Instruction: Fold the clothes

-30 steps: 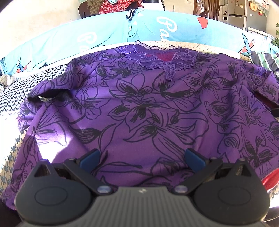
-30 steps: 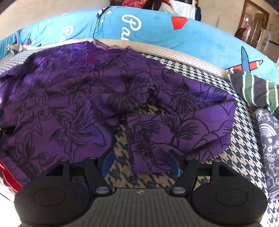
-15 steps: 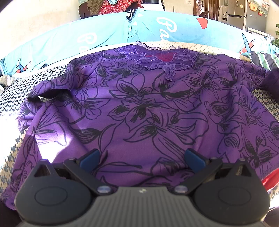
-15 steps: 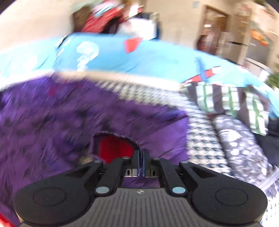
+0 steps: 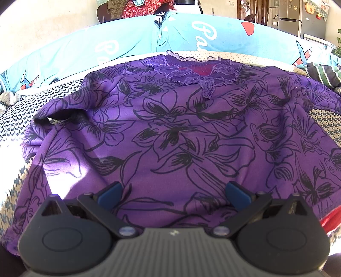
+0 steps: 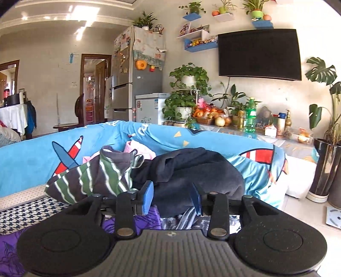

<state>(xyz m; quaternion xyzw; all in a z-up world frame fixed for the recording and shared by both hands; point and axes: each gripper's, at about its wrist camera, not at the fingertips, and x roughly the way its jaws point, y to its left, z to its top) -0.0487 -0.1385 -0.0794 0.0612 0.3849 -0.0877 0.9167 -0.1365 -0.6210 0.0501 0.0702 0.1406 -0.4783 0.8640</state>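
Purple blouse (image 5: 170, 138) spread flat; left gripper (image 5: 173, 192) fingers released; right gripper (image 6: 172, 197) fingers opening, empty.

Lettering I can read from my grippers

On the blue sofa cover (image 5: 132, 40) ahead of my left gripper I see white cursive script, "Pa" at the right and only a loop of it at the left. The grey fridge (image 5: 285, 19) at the back shows "OIE". From my right gripper, every label in the room is too small to read.
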